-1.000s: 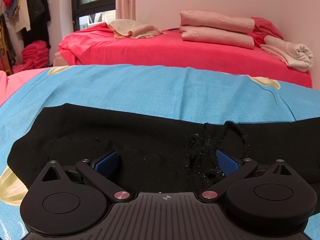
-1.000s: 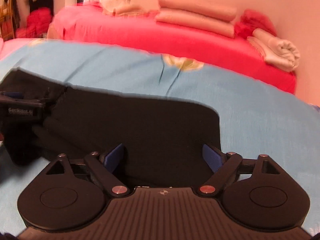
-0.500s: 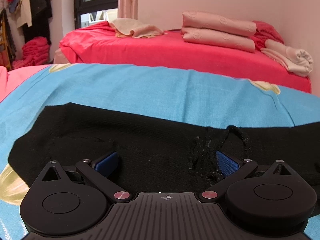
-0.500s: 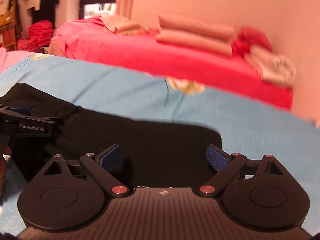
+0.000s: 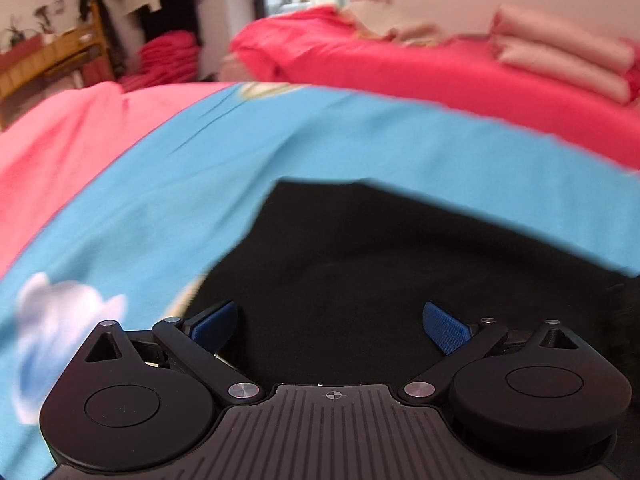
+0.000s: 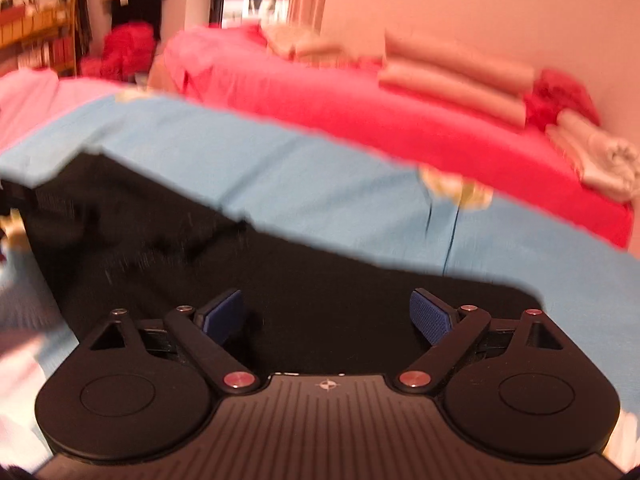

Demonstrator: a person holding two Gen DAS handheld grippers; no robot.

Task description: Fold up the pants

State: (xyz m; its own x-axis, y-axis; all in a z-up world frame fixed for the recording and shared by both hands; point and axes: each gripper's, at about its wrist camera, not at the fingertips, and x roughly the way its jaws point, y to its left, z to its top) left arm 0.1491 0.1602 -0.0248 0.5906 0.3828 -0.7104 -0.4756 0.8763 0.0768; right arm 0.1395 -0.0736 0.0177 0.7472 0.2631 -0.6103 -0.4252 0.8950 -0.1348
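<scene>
Black pants (image 5: 400, 260) lie flat on a light blue sheet (image 5: 200, 168). My left gripper (image 5: 332, 320) hovers over their left end, open, with only flat fabric below its blue pads (image 5: 444, 330). The cloth's left edge runs diagonally just past the left finger. In the right wrist view the pants (image 6: 320, 272) stretch from the far left to a rounded end at the right. My right gripper (image 6: 328, 308) is low over that part with its jaws wide and closing slightly, gripping nothing. Both views are blurred by motion.
Behind the blue sheet stands a red-covered bed (image 5: 400, 64) with folded pink blankets (image 5: 560, 52) and rolled towels (image 6: 608, 160). A pink sheet (image 5: 60, 128) lies to the left. Wooden furniture (image 5: 52, 56) and hanging clothes are at the far left.
Both grippers have swung to the left along the pants. The frayed patch has slid out of the left view, and the pants' left end now lies under the left gripper. Both stay open.
</scene>
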